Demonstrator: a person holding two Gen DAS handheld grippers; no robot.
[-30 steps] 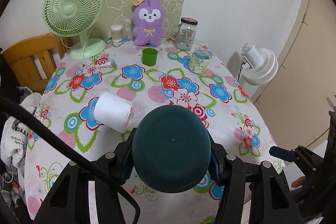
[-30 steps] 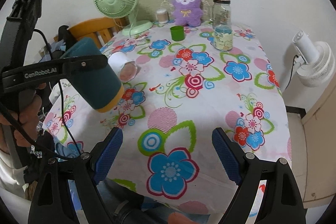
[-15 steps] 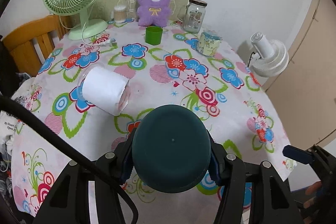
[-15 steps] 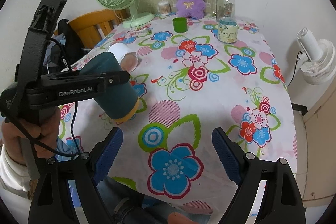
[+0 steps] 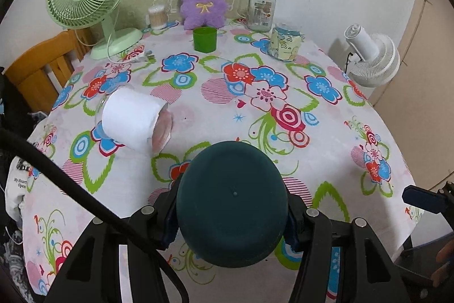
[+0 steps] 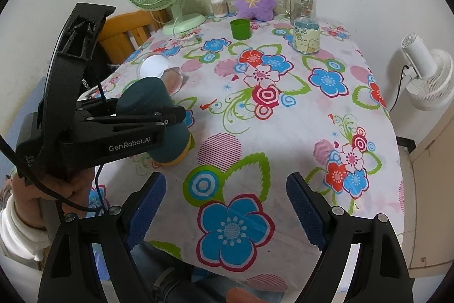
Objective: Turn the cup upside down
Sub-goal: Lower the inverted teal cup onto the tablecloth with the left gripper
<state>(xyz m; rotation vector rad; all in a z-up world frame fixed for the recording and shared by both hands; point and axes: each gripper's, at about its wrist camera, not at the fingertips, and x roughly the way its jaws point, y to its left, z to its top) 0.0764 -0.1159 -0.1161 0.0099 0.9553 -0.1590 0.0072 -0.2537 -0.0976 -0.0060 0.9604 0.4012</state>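
Left tongs (image 5: 231,220) clamp the dark teal cup (image 5: 231,206), tilted rim-down near the floral tabletop (image 6: 283,132); right tongs (image 6: 225,206) hang open, empty.

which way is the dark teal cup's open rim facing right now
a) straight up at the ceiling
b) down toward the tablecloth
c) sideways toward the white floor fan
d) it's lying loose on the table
b: in the right wrist view the dark teal cup, clamped in the left gripper, has its yellowish rim lowest, near the tablecloth, and its closed base tilted upward.
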